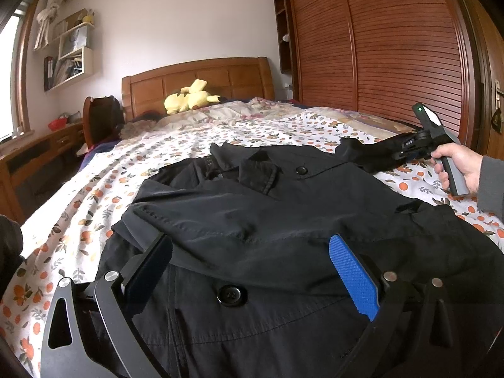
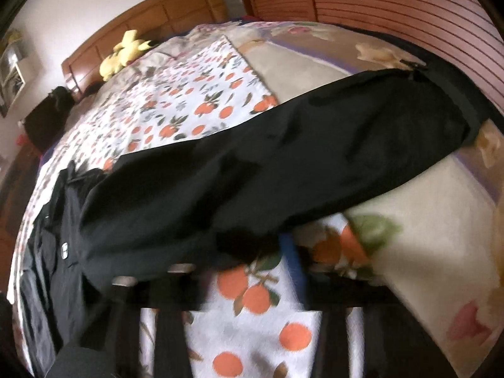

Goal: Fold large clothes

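Note:
A black coat [image 1: 267,208] lies spread face up on the bed, collar toward the headboard, with a large button [image 1: 231,294] near me. My left gripper [image 1: 250,239] hovers open over its lower front, one black finger [image 1: 151,261] and one blue-padded finger [image 1: 352,274] wide apart with cloth below them, not pinched. At the right a hand [image 1: 456,163] holds my right gripper [image 1: 395,154] at the coat's outstretched sleeve [image 1: 362,151]. In the blurred right wrist view the sleeve [image 2: 283,157] runs across the bed and its near edge sits in my right gripper [image 2: 277,247], which looks shut on it.
The bed has an orange-print sheet [image 1: 132,163] and a beige floral blanket [image 2: 425,220] under the sleeve's far end. A yellow plush toy [image 1: 189,96] lies by the wooden headboard [image 1: 201,75]. A slatted wardrobe [image 1: 393,47] stands right; a desk [image 1: 37,151] and chair stand left.

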`<state>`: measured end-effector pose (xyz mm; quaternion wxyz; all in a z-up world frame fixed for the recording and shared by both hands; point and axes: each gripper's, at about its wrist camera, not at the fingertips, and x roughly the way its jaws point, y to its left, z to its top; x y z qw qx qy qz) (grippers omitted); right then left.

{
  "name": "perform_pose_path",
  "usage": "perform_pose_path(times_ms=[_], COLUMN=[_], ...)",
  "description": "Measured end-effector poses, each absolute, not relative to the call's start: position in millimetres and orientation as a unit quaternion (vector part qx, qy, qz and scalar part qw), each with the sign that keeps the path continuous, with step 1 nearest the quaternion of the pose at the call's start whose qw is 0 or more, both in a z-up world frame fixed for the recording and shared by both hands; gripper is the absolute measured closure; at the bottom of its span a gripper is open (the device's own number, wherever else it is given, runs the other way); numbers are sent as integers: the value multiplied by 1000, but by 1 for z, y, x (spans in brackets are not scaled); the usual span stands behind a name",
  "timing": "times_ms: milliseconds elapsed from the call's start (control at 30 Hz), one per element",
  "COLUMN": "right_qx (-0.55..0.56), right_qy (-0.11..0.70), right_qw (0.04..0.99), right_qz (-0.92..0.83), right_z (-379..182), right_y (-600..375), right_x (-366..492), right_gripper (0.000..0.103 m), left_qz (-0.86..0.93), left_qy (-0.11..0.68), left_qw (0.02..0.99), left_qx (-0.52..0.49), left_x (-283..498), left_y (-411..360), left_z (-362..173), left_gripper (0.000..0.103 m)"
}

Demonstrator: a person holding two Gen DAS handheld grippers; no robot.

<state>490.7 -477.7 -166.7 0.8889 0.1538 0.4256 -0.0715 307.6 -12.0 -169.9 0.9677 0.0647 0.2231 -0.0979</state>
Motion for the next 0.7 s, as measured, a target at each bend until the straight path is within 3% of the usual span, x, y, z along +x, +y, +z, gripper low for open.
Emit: perform_pose_path(times_ms=[67,400,700], right_qx=[138,32,-16], right_qy=[412,306,300], right_qw=[898,952,944], right_qz=[-70,0,137], right_z=[-157,-74,-47], right_y=[-472,-398,-295], right_x=[491,459,413], right_gripper=[99,100,100], left_qz=[-99,-100,-101], left_qy=[225,223,226], left_qw=[967,968,967], left_qx=[65,60,58], left_x=[308,307,308], left_y=[-13,-9,-10], left_z=[-170,-170,-170], left_gripper=[3,3,3])
